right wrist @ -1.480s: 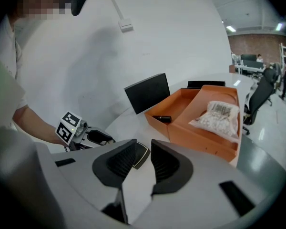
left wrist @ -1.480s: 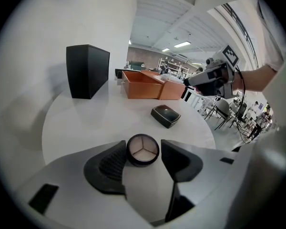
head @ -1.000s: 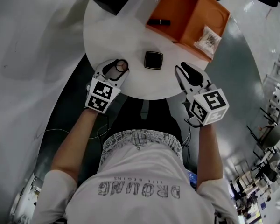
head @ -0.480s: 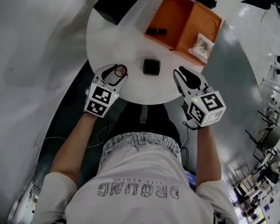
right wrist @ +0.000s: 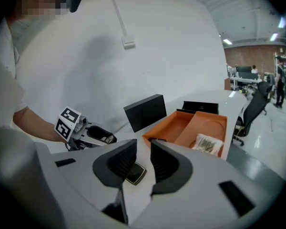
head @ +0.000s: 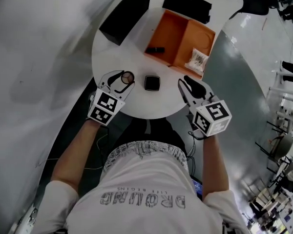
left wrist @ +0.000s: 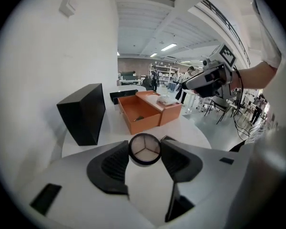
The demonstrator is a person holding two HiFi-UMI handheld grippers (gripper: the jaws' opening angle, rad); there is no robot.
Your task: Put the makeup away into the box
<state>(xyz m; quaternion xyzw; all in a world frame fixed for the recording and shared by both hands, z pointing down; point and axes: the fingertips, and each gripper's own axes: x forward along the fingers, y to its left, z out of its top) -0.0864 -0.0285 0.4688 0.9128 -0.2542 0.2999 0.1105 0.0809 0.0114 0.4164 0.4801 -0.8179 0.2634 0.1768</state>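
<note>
Makeup, round jar (left wrist: 144,149): clenched between the pads of the left gripper (head: 123,80), above the near edge of the desk (head: 136,104). Right gripper (right wrist: 143,151): jaws narrowly apart, nothing between them. Left gripper view alone shows the jar's three-part lid. Head view alone shows the square compact (head: 152,83) lying on the desk between both grippers, short of the orange box (head: 169,29). Since a second ago: both grippers slightly higher, same grasp, compact unmoved.

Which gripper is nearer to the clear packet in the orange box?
Right. The right gripper hovers just in front of the clear packet. The left gripper, jaws shut on a round compact, is farther off to the left.
</note>
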